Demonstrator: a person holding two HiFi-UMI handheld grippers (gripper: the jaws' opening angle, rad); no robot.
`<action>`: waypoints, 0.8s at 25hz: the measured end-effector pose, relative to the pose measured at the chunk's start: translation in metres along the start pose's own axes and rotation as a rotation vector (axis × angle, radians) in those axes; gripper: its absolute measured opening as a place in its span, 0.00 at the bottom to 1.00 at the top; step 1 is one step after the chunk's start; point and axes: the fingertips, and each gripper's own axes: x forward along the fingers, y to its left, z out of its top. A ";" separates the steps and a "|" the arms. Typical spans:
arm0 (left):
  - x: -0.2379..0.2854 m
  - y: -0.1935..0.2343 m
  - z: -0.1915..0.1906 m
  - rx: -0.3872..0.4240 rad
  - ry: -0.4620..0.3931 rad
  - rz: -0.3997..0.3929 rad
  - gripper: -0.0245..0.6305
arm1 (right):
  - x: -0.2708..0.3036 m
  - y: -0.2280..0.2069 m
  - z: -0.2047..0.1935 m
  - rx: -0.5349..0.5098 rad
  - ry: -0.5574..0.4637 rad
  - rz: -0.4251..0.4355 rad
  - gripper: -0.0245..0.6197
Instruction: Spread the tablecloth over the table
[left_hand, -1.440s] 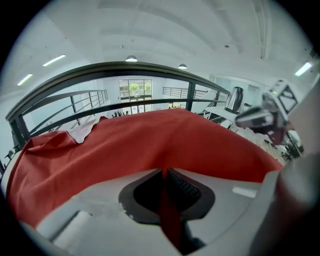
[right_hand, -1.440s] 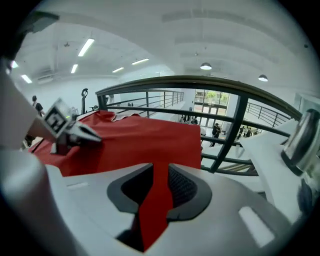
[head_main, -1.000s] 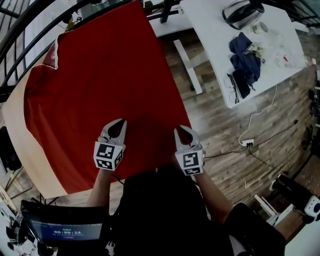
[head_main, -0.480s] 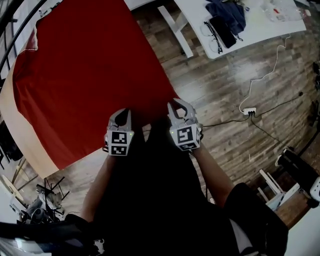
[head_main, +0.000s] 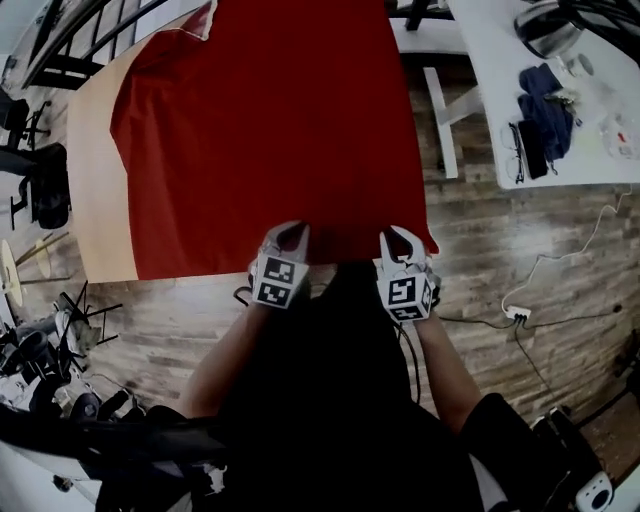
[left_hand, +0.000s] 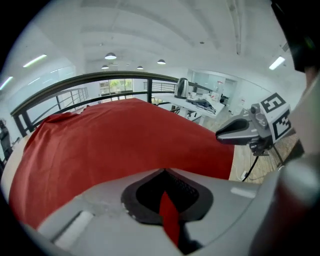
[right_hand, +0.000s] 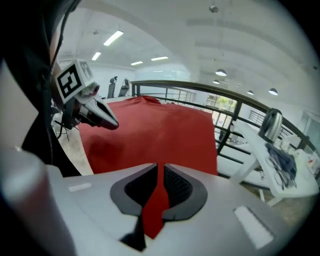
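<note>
Beneath everything, wooden floor (head_main: 500, 250): brown planks, which I see to the right of the table and along its near side.
Table (head_main: 95, 200): tan top; only a bare strip down its left side shows in my head view.
Tablecloth (head_main: 270, 120): red, lying over the rest of the table, with creases toward its far left corner. Its near edge runs along the table's near side, and I hold it there at two places.
White desk (head_main: 480, 60): upper right, apart from the table, carrying a dark blue cloth (head_main: 545, 105) and a pair of glasses (head_main: 517, 152).
Left gripper (head_main: 292, 232): clenched on the tablecloth's near edge. In the left gripper view the jaws meet with red fabric pinched between them.
Right gripper (head_main: 403, 238): grasping the same edge close to its near right corner. In the right gripper view the jaws stand slightly apart with red fabric nipped between the pads.
Power strip (head_main: 517, 314): white, on the floor to the right, with a pale cable leading away.
</note>
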 end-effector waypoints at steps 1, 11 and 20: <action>-0.014 0.015 -0.005 -0.021 -0.016 0.019 0.04 | 0.007 0.014 0.022 -0.026 -0.039 0.033 0.11; -0.200 0.179 -0.128 -0.247 -0.161 0.274 0.04 | 0.081 0.253 0.185 0.064 -0.176 0.344 0.05; -0.318 0.329 -0.248 -0.440 -0.178 0.468 0.21 | 0.118 0.457 0.293 -0.095 -0.163 0.550 0.05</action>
